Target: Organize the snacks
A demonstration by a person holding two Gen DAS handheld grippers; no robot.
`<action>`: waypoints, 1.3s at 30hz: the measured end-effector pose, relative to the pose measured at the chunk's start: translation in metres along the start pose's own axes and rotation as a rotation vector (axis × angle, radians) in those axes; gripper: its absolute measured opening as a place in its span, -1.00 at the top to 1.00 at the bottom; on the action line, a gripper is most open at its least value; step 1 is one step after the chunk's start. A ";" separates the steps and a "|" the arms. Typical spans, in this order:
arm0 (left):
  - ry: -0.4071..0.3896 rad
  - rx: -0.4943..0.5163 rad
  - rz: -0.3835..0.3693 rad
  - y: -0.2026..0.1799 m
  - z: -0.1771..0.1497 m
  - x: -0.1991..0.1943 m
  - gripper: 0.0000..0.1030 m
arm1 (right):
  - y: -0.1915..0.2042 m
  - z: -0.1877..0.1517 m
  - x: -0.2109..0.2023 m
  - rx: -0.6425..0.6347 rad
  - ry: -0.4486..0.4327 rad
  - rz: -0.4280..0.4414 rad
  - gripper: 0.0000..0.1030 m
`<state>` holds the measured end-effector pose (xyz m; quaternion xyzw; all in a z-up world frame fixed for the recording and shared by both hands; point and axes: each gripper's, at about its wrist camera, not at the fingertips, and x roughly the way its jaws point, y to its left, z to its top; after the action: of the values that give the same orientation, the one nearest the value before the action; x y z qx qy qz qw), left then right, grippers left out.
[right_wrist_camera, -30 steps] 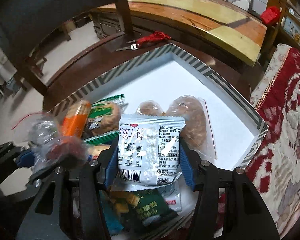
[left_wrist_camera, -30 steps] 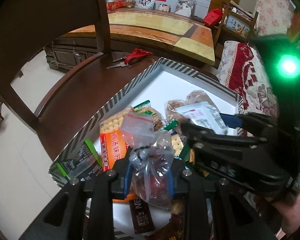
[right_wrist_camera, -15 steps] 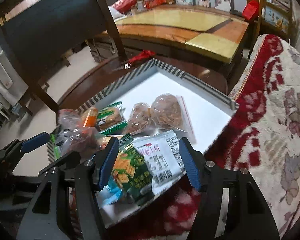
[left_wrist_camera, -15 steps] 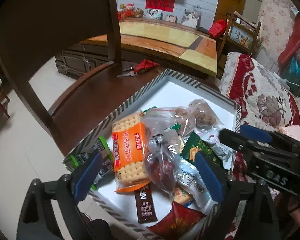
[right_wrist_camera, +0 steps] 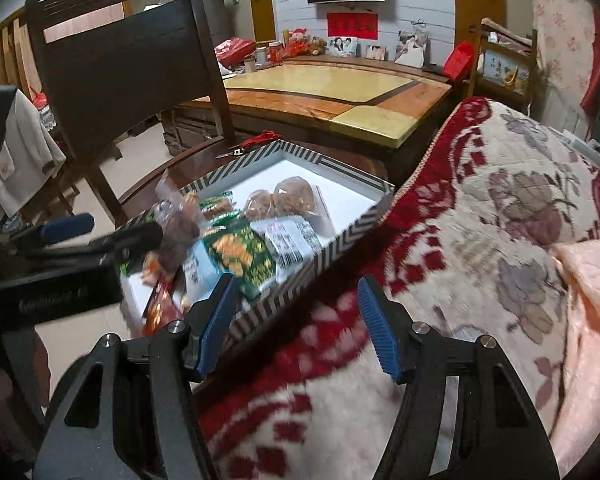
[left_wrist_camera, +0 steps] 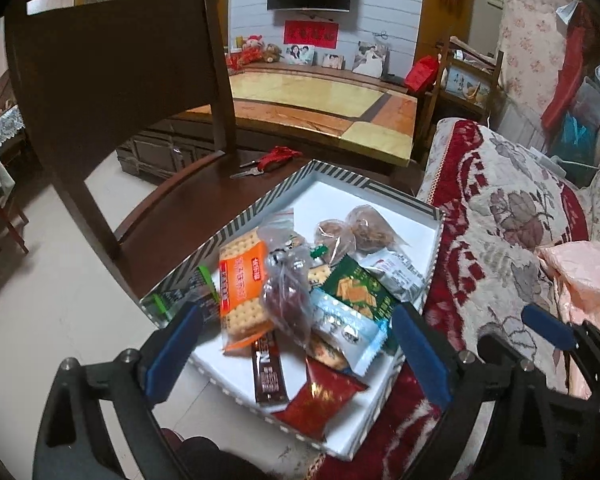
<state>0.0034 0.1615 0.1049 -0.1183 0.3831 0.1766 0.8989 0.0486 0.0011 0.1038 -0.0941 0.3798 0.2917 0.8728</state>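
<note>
Wooden chair seat (left_wrist_camera: 188,208) at 10 o'clock, used like a table for the striped box (left_wrist_camera: 260,210). Box flat there, to keep the snacks (left_wrist_camera: 340,292) piled at its 6 o'clock end. Left claw (left_wrist_camera: 296,312) just been opening, now very wide, holding nothing, above the clear bag of red fruit (left_wrist_camera: 288,296) lying loose. Right claw (right_wrist_camera: 296,284) just been opening too, half wide, empty, over the red blanket (right_wrist_camera: 480,220).

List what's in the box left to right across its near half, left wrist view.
Dark green-edged packet → orange cracker pack → clear bag of red fruit → green cracker packet → white printed packet.
</note>
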 end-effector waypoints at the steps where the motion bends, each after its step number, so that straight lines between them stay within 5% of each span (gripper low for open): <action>1: -0.003 -0.002 -0.008 0.000 -0.002 -0.003 -0.95 | 0.000 -0.004 -0.005 0.001 -0.006 -0.002 -0.26; 4: -0.010 -0.011 -0.037 -0.001 -0.008 -0.014 -0.98 | -0.001 -0.017 -0.017 0.014 -0.020 -0.006 -0.46; 39: 0.058 0.056 0.035 -0.008 -0.026 -0.021 -1.00 | 0.007 -0.042 -0.015 0.027 0.033 -0.008 -0.46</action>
<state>-0.0237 0.1406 0.1031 -0.0914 0.4160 0.1781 0.8870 0.0113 -0.0158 0.0859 -0.0886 0.3975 0.2817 0.8688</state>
